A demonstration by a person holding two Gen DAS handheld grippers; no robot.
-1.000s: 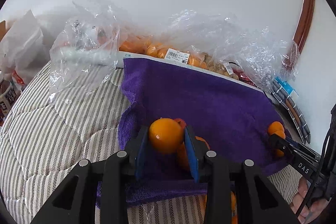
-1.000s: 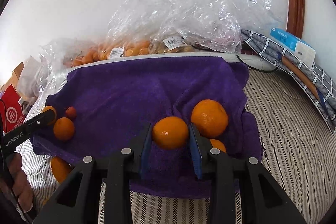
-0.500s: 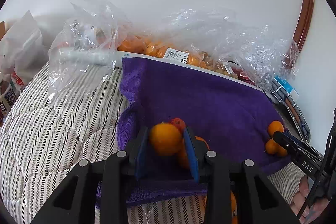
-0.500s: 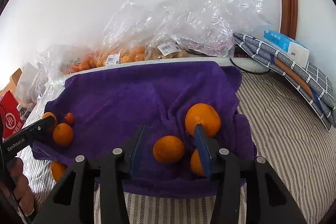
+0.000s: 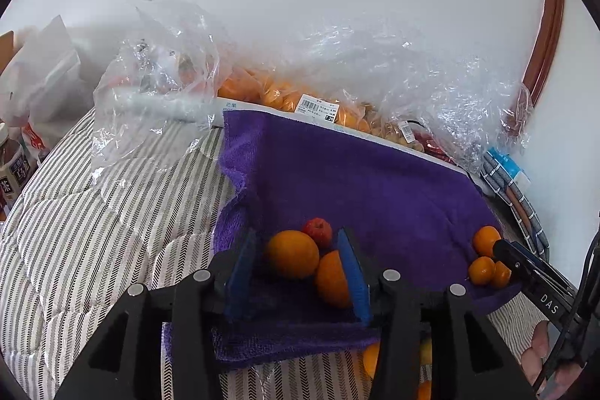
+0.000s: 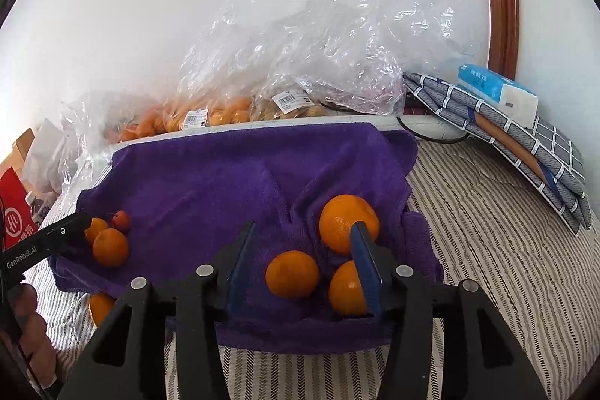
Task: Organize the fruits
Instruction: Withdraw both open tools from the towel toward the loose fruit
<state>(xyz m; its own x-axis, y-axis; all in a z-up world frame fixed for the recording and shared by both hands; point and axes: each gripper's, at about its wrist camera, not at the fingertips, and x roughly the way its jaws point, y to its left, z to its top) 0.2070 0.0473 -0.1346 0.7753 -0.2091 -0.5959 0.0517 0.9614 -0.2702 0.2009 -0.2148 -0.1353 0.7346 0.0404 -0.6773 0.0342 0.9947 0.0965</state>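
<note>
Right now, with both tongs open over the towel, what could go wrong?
1. The towel lies rumpled on soft bedding; released oranges could roll off.
2. One orange already lies off the towel's edge.
3. The right tongs straddle oranges lying close together, so closing may nudge neighbours.

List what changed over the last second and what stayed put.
Both tongs opened and let go of their oranges. The left tongs dropped its orange onto the towel beside the small red fruit. The right tongs released its orange near two others. The towel, bags and remaining fruit stayed put.
</note>
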